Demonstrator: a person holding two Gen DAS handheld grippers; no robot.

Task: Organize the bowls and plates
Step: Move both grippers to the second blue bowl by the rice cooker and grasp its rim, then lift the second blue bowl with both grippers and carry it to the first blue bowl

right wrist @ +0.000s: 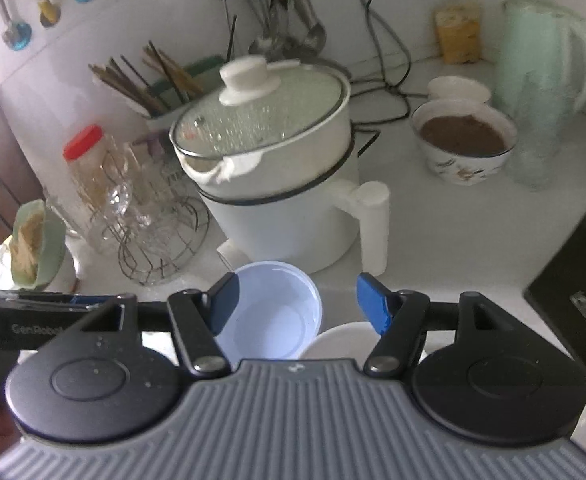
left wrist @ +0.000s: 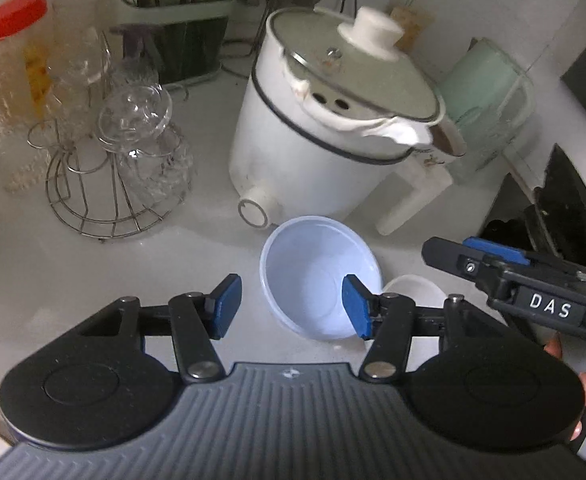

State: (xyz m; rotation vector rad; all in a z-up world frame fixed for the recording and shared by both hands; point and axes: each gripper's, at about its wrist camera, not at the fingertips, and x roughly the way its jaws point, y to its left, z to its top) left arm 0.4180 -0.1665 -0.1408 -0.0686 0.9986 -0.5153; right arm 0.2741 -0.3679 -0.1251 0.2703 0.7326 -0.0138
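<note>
Left tongs (left wrist: 291, 306): held open, nothing gripped; one blue pad (left wrist: 355, 307) is seen inside the rim of the pale blue bowl (left wrist: 317, 276), the other outside its left wall, so the wall is straddled but not yet pinched.
Right tongs (right wrist: 301, 306): held open and unloaded, poised above the same bowl (right wrist: 271, 318) and the white dish (right wrist: 343, 340) just to its right.
Bowl position: upright on the white surface (left wrist: 93, 280), near the front edge, in front of the electric pot (left wrist: 333, 120).
White dish (left wrist: 417, 286): touching or just beside the bowl; which cannot be told.
Handling: the bowl is judged thin, light plastic, slightly flexible and smooth, so slipping is likely under a loose pinch.
Hold: the rim wall is best taken between the pads, squeezed gently.
</note>
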